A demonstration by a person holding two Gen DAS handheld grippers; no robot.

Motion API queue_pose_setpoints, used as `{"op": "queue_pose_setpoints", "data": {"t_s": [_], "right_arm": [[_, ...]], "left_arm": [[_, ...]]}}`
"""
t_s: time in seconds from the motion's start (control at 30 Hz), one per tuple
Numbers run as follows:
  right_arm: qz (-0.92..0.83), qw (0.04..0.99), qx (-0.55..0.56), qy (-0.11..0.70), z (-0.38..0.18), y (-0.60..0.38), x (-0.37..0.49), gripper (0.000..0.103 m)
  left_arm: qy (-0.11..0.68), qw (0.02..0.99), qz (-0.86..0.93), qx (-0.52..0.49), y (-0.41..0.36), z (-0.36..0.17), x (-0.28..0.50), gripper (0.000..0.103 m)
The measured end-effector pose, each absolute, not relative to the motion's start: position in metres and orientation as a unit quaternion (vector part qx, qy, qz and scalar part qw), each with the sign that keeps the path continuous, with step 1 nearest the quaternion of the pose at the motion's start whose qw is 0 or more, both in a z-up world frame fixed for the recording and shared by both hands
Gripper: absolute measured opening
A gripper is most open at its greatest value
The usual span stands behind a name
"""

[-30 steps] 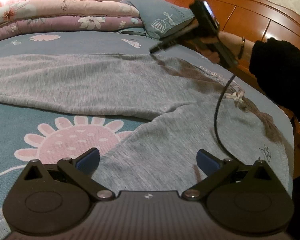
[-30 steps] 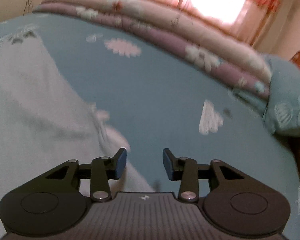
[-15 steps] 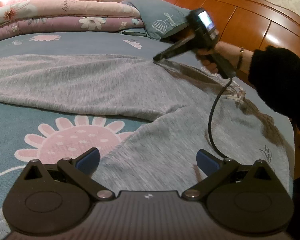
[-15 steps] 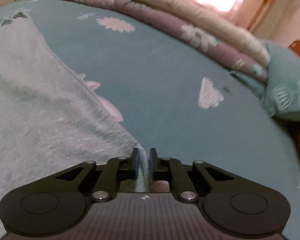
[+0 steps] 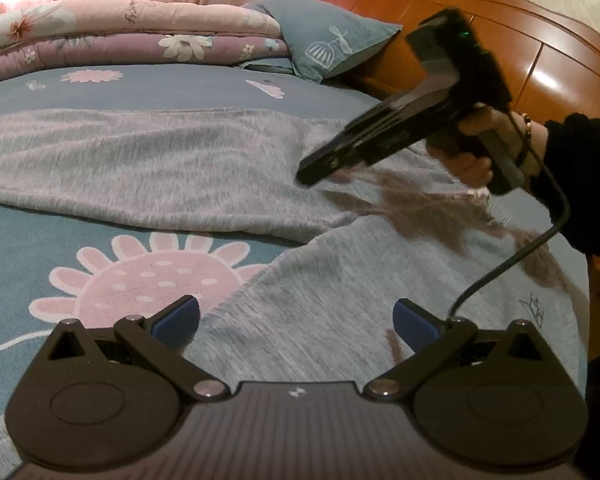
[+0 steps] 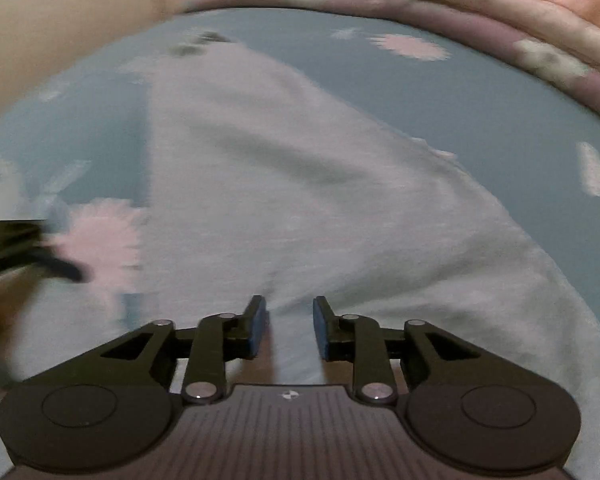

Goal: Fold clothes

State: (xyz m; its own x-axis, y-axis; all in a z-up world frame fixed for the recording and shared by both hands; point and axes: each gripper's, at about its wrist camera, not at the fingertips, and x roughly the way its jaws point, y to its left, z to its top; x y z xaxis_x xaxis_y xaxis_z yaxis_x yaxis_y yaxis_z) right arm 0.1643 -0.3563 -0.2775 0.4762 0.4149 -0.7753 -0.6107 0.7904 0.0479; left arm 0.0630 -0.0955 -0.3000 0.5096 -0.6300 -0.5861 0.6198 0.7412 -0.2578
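- While I watch both wrist feeds, the biggest thing I see is the bed (image 5: 180,92), covered by a blue-grey sheet printed with pink flowers.
- Against the far side lies a folded quilt (image 5: 112,36) in pink and purple layers, with a blue pillow (image 5: 332,36) beside it, leaning on the wooden headboard (image 5: 540,40).
- Spread flat over the sheet is the grey garment (image 5: 160,168); it looks like a pair of trousers, 1 leg running away to the left and the other coming toward my left camera, with a drawstring near the waist.
- From my left view, the right gripper (image 5: 304,174) angles down over the garment's upper part, held by a hand (image 5: 476,148) in a dark sleeve, a black cable trailing below it.
- On the right feed, its jaws have just been opening and now stand at a narrow gap with grey cloth beneath them; the pads press on nothing, though the picture is blurred.
- My left gripper (image 5: 296,316) hovers over the nearer leg with its 2 blue pads spread wide and nothing held.
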Motion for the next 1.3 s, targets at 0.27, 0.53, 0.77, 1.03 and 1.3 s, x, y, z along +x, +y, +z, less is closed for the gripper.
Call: {"op": "queue_pose_setpoints", "data": {"t_s": [0.27,0.53,0.77,1.03,1.3], "right_arm": [[0.05,0.926,-0.066,0.369,-0.262,-0.481,0.231,0.041],[0.13,0.896,-0.16,0.393,-0.3,-0.438,0.173,0.039],[0.133,0.913,-0.11,0.369,-0.259,-0.469,0.197,0.041],[0.142,0.903,-0.095,0.394,-0.288,-0.477,0.219,0.041],[0.156,0.899,-0.115,0.392,-0.295,-0.463,0.203,0.02]], "left_arm": [[0.339,0.87,-0.358,-0.002,-0.097,-0.3,0.063,0.102],[0.339,0.869,-0.36,-0.009,-0.096,-0.301,0.063,0.102],[0.338,0.87,-0.359,-0.005,-0.097,-0.301,0.063,0.102],[0.338,0.869,-0.361,-0.012,-0.096,-0.301,0.063,0.102],[0.337,0.87,-0.361,-0.013,-0.096,-0.302,0.063,0.102]]}}
